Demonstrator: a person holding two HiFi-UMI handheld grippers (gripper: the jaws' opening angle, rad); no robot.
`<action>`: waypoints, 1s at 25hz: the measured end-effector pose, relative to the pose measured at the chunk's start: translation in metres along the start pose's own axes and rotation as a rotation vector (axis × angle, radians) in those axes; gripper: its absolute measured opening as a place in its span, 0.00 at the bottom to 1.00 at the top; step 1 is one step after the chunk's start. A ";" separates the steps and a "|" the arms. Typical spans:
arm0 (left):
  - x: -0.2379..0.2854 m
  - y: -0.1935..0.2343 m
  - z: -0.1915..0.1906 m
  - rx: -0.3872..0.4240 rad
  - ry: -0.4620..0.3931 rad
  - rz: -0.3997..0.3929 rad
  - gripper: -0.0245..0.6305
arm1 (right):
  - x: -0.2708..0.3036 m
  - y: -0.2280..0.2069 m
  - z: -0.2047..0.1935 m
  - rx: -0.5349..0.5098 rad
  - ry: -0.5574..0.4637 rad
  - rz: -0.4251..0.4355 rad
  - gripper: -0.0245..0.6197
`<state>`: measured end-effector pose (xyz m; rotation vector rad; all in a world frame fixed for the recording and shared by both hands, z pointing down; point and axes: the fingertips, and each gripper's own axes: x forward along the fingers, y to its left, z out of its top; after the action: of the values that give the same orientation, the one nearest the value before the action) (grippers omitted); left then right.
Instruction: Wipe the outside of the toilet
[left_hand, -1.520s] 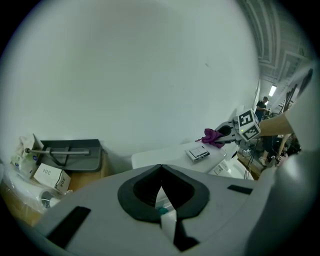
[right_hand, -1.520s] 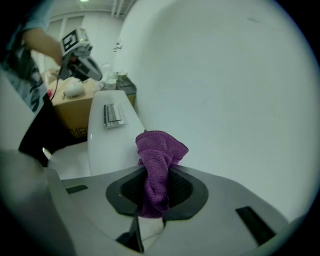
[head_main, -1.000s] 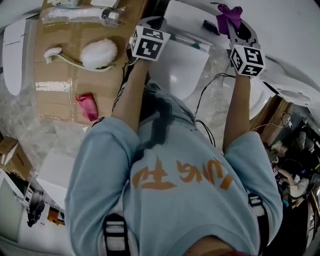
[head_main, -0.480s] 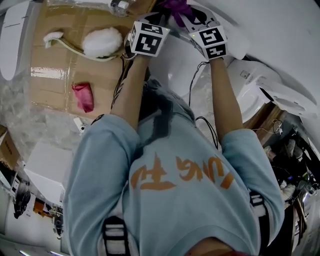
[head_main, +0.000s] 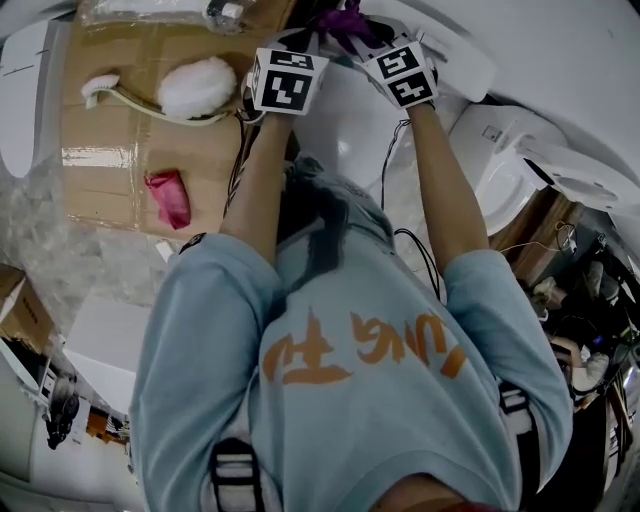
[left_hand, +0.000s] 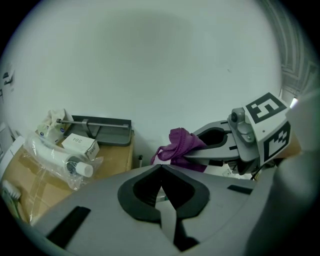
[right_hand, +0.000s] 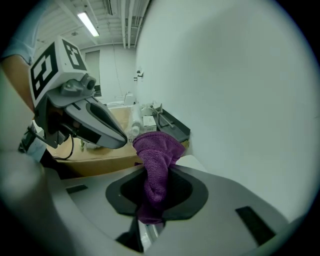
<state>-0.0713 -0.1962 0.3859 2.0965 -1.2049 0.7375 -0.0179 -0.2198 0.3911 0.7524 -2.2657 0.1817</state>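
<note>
A person's light-blue shirt (head_main: 360, 380) fills the near part of the head view, with both forearms reaching away. Between the forearms lies the white toilet (head_main: 350, 135). The left gripper (left_hand: 161, 172) has its fingers pressed together with nothing between them. Just right of it, the right gripper (right_hand: 156, 192) has its fingers clamped on a purple cloth (right_hand: 156, 150), bunched past the tips at the toilet's far end; whether it touches cannot be told. Far left, a fluffy white brush (head_main: 192, 88) and a pink item (head_main: 170, 197) lie on cardboard (head_main: 100, 130).
</note>
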 end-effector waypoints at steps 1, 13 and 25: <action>0.001 -0.003 -0.002 0.002 0.006 -0.005 0.07 | -0.002 -0.001 -0.003 -0.002 0.004 -0.005 0.18; 0.003 -0.023 -0.013 0.026 0.031 -0.041 0.07 | -0.035 -0.012 -0.037 0.037 0.008 -0.041 0.18; 0.009 -0.044 -0.011 0.080 0.053 -0.085 0.07 | -0.080 -0.036 -0.087 0.140 0.021 -0.139 0.18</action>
<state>-0.0304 -0.1749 0.3898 2.1646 -1.0676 0.8085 0.0997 -0.1826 0.3961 0.9737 -2.1882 0.2832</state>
